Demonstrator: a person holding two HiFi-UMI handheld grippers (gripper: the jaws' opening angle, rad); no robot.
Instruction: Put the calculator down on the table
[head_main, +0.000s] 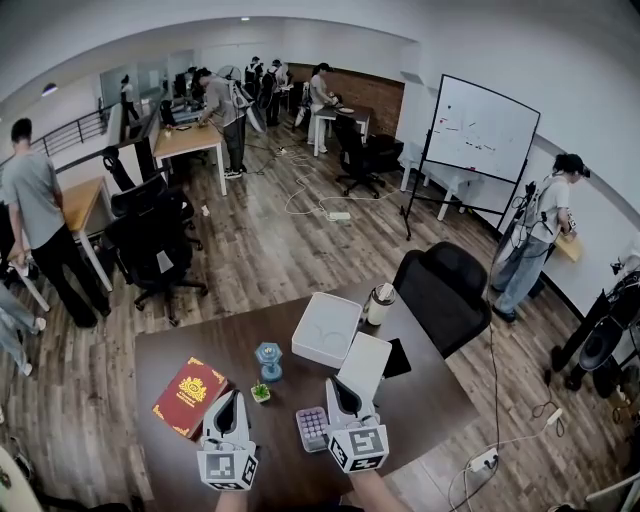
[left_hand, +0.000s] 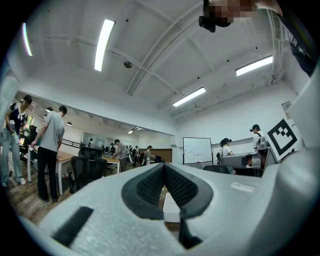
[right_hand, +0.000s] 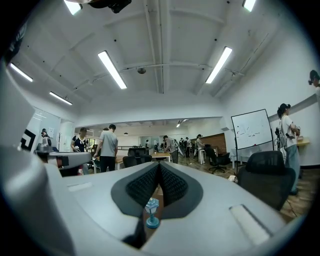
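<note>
A small pale purple calculator (head_main: 311, 428) lies flat on the dark brown table (head_main: 430, 405), near the front edge, just left of my right gripper's body. Nothing holds it. My right gripper (head_main: 333, 382) (right_hand: 159, 166) hovers level above the table, its jaws shut and empty; below its closed tips stands a little blue lantern figure (right_hand: 152, 212). My left gripper (head_main: 232, 394) (left_hand: 163, 166) is level beside it, also shut with nothing between its pads. A white box (left_hand: 171, 210) shows under its tips.
On the table stand a red book (head_main: 190, 395), the blue lantern figure (head_main: 268, 360), a tiny green plant (head_main: 261, 393), two white boxes (head_main: 326, 328) (head_main: 365, 365), a black flat item (head_main: 397, 358) and a cup (head_main: 380, 303). A black office chair (head_main: 447, 290) stands at the far corner. People work at desks beyond.
</note>
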